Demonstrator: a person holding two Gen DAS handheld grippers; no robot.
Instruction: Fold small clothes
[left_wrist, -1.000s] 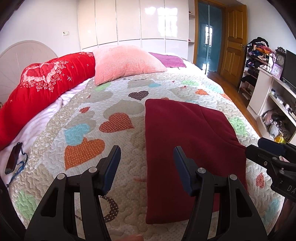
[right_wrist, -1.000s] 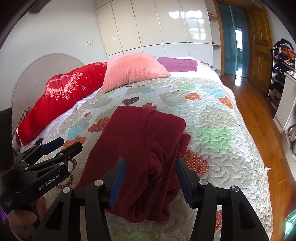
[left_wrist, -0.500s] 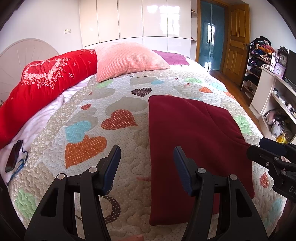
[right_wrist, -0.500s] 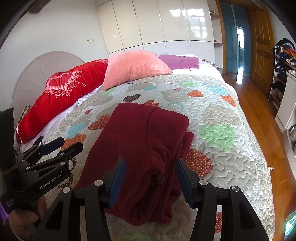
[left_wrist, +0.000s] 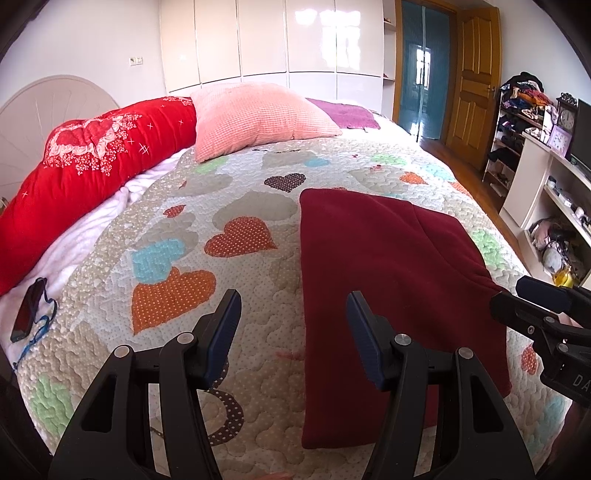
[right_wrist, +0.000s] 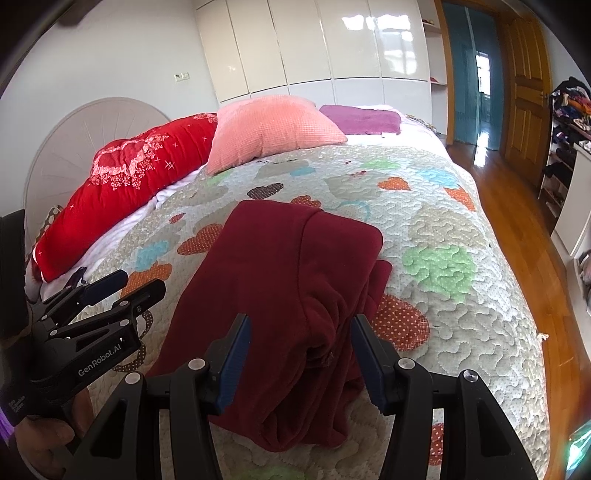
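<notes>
Both tools spread, holding nothing: left tool (left_wrist: 293, 321), right tool (right_wrist: 299, 345). Folded maroon garment (right_wrist: 280, 295) lies frame center on quilt (left_wrist: 177, 229).

We see a dark red, matt fleece garment (right_wrist: 280, 280) lying on a quilted cotton bedspread (left_wrist: 236, 258) with stitched, puckered heart patches. The pink waffle-textured cushion (left_wrist: 255, 114) looks soft; the white wardrobe doors (left_wrist: 295, 40) are glossy, as is the varnished wooden floor (right_wrist: 517, 206). Both grippers' black plastic arms carry silvery metal rivets.
</notes>
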